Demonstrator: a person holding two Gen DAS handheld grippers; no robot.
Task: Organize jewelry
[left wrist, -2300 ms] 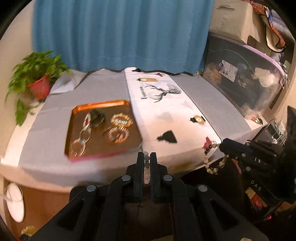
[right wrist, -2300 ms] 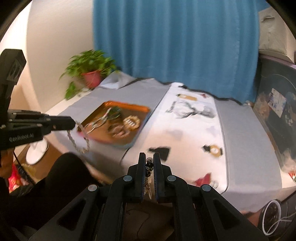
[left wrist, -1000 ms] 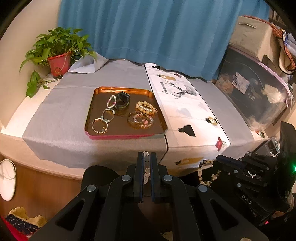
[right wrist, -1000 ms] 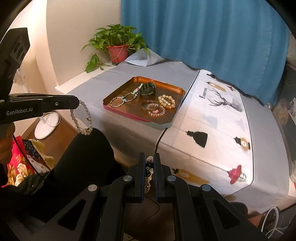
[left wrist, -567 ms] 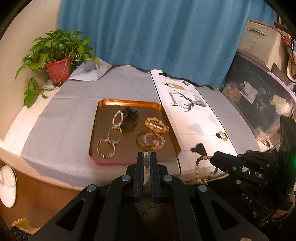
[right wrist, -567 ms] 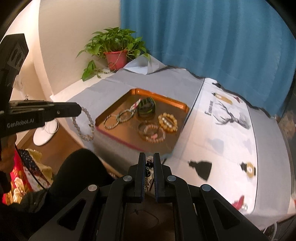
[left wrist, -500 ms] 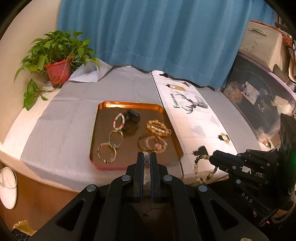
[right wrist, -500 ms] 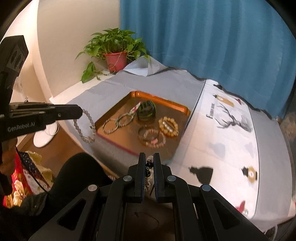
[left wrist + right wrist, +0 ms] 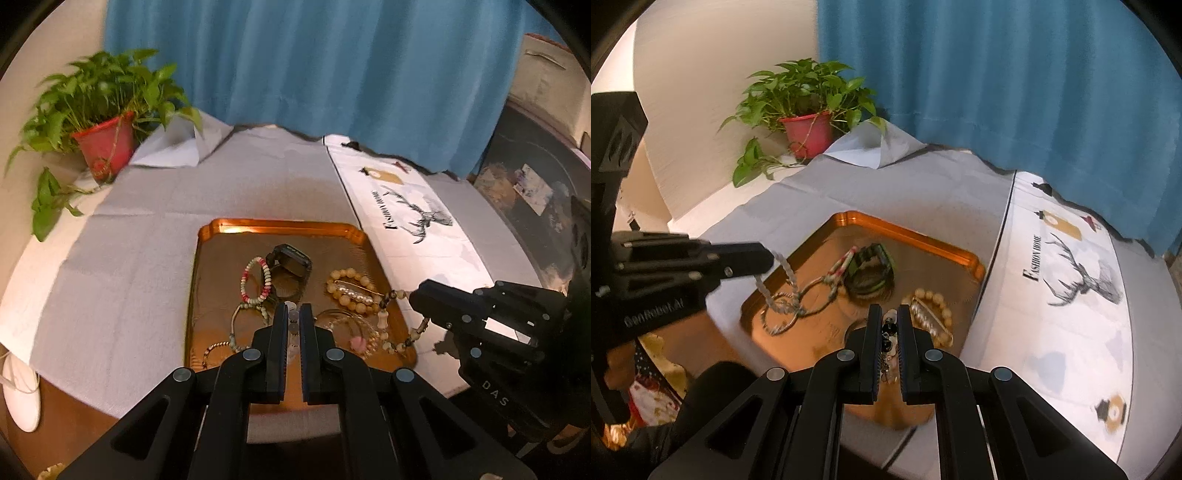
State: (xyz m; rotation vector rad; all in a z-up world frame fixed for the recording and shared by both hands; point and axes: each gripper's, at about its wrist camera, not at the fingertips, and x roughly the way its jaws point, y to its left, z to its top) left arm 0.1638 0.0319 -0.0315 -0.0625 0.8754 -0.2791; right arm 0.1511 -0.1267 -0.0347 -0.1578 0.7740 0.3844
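Grippers both over the copper tray (image 9: 280, 226), each clamped on a beaded bracelet. Left gripper (image 9: 293, 320) has its jaws nearly together on a pale bead bracelet (image 9: 781, 286) that hangs in a loop from the fingertips; in the right wrist view that loop dangles above the tray's left edge, over the thin bangles (image 9: 798, 308) lying there. Right gripper (image 9: 886, 325) is pinched on a dark-and-cream bead bracelet (image 9: 393, 321), which hangs from its tip over the tray's right edge. Tray sits on the grey cloth (image 9: 147, 236) near the front edge of the table, just beside the white printed runner (image 9: 417, 221) with the deer drawing. Inside the tray: black smartwatch (image 9: 290, 262) near the back middle, red-and-white bead bracelet (image 9: 255, 280) touching its left side, chunky amber bead bracelet (image 9: 349, 290) toward the right edge with a pearl pin across it, thin gold bangles with a pink charm (image 9: 351, 332) at the front right. Potted plant (image 9: 107, 122) in a red pot stands at the table's back left corner; blue curtain (image 9: 314, 74) behind.
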